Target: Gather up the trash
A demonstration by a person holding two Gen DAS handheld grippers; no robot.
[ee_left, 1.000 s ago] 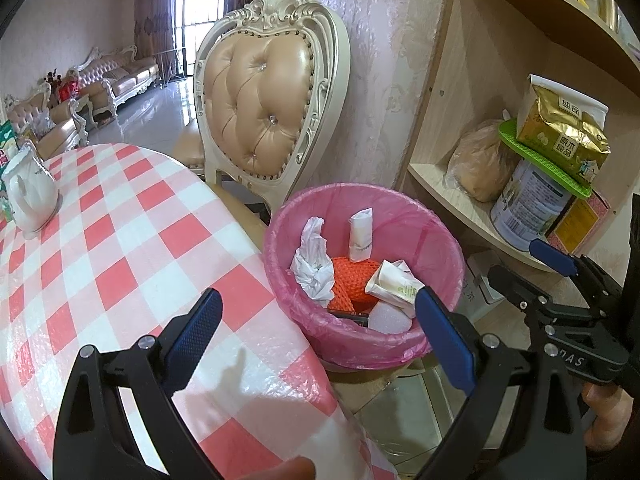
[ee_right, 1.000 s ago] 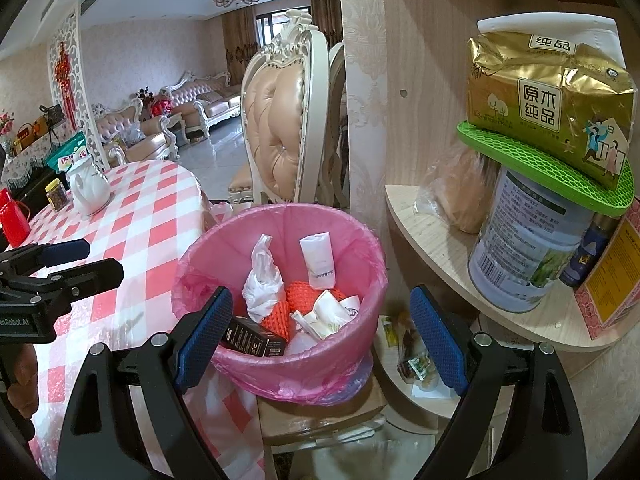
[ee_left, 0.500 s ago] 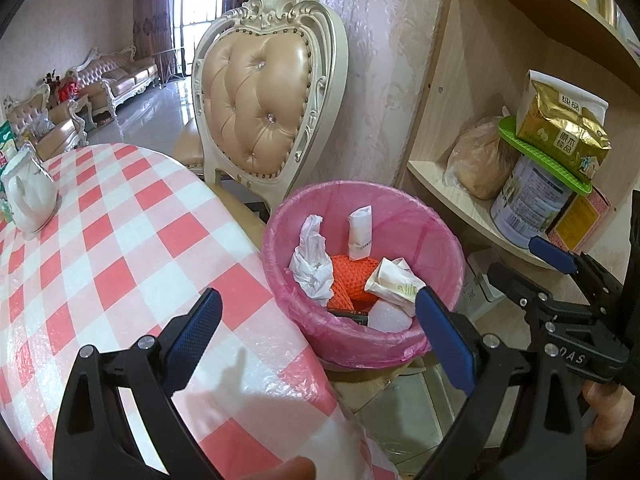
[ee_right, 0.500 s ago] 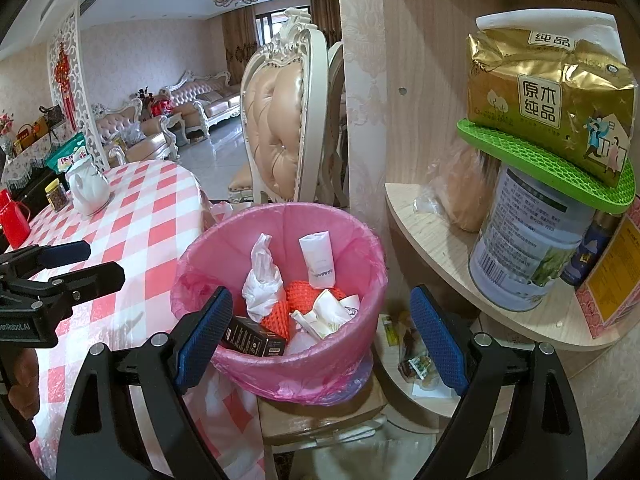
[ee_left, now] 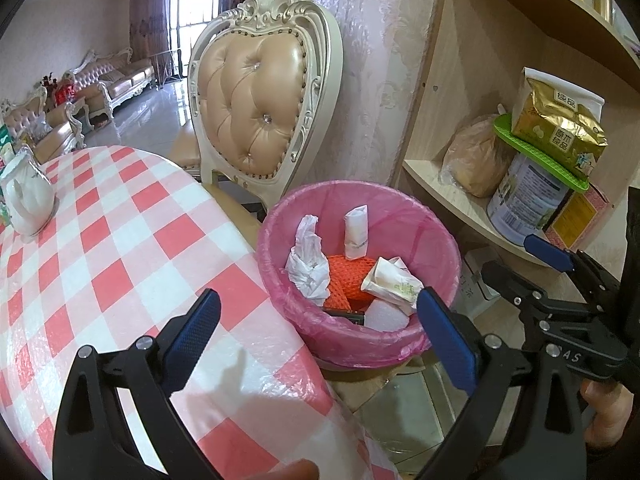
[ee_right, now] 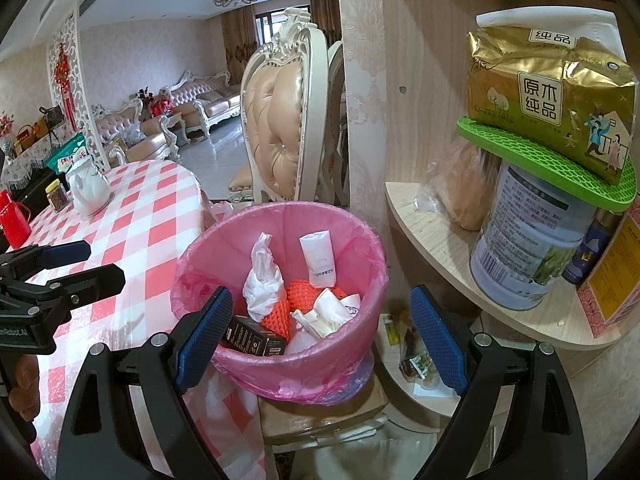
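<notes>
A bin lined with a pink bag (ee_left: pixel 400 216) stands on a stool beside the table; it also shows in the right wrist view (ee_right: pixel 344 236). Inside lie a white crumpled bag (ee_left: pixel 306 268), a white tube (ee_left: pixel 356 232), orange netting (ee_left: pixel 344 280), crumpled wrappers (ee_left: pixel 394 282) and a black box (ee_right: pixel 252 336). My left gripper (ee_left: pixel 320 340) is open and empty, above the table edge just before the bin. My right gripper (ee_right: pixel 320 332) is open and empty in front of the bin. It also shows in the left wrist view (ee_left: pixel 548 256) to the right of the bin.
The table has a red and white checked cloth (ee_left: pixel 100 248) with a white teapot (ee_left: pixel 26 200) at its far side. An ornate padded chair (ee_left: pixel 260 108) stands behind the bin. Wooden shelves (ee_right: pixel 448 240) to the right hold a tin (ee_right: pixel 528 240), a gold pack (ee_right: pixel 552 96) and a bagged loaf (ee_left: pixel 476 160).
The left wrist view has drawn back slightly from the bin. Both grippers stay open and empty.
</notes>
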